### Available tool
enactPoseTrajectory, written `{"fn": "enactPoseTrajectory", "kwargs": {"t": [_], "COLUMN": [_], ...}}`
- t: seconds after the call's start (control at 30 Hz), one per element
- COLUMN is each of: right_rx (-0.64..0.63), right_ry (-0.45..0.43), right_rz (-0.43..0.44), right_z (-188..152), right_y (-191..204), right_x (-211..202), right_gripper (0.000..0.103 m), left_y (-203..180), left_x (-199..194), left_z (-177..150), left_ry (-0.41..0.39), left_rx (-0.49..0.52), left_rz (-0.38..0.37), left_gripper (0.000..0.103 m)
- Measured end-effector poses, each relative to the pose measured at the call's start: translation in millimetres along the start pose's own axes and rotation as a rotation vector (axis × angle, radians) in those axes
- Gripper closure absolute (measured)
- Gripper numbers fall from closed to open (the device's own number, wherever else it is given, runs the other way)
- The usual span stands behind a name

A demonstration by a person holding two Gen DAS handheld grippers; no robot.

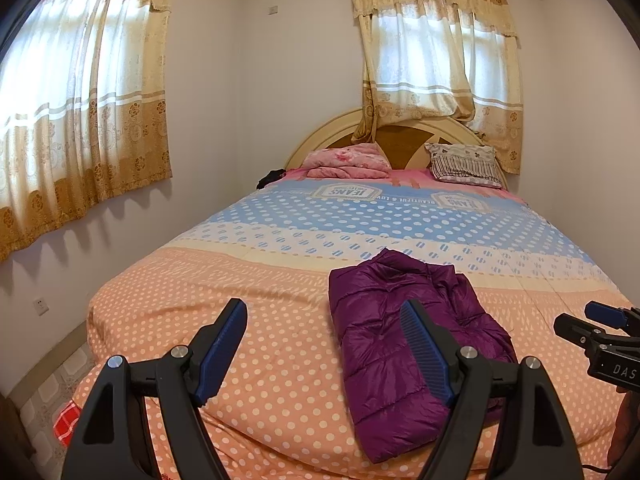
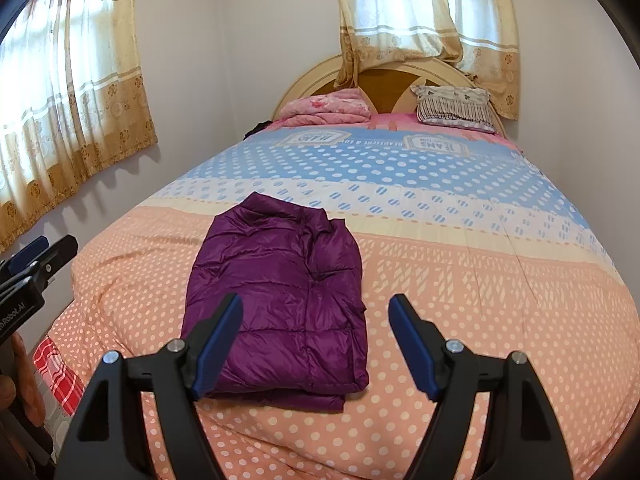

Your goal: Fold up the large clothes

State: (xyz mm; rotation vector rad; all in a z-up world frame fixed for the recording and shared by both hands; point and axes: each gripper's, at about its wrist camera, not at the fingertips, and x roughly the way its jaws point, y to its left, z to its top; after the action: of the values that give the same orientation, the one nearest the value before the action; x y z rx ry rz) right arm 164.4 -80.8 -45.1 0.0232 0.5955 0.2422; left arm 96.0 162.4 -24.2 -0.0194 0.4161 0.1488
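Left wrist view shows my left gripper (image 1: 324, 316) hovering above the foot of the bed (image 1: 280, 280), its blue-padded fingers (image 1: 224, 344) spread wide apart with nothing between them. Just beyond and to the right lies the purple puffer jacket (image 1: 384, 344), folded into a compact bundle on the orange polka-dot part of the quilt (image 1: 256, 320); my right finger pad overlaps it in the picture, though I cannot tell whether it touches. At the far right edge I see my right gripper (image 1: 600, 316) from the side. From the right wrist view, my right gripper (image 2: 316, 304) is likewise held apart and holds nothing, above the near edge of the jacket (image 2: 280, 280), which lies flat with its collar end toward the headboard (image 2: 384, 80). A pink folded blanket (image 2: 328, 106) and a patterned pillow (image 2: 454, 106) sit at the head of the bed, well apart from the jacket.
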Motion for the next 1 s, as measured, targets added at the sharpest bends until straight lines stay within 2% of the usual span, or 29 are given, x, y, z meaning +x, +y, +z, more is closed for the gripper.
{"fn": "enactPoseTrajectory", "kwargs": {"t": [1.0], "right_rx": [0.011], "right_ry": [-0.005], "right_rz": [0.011], "right_z": [1.4], "right_y": [2.3], "right_x": [-3.4], "right_gripper": [0.023], "left_y": [0.4], "left_x": [3.3], "left_z": [-2.3], "left_ry": [0.004], "left_rx": [-0.004], "left_rz": [0.017], "left_gripper": [0.024]}}
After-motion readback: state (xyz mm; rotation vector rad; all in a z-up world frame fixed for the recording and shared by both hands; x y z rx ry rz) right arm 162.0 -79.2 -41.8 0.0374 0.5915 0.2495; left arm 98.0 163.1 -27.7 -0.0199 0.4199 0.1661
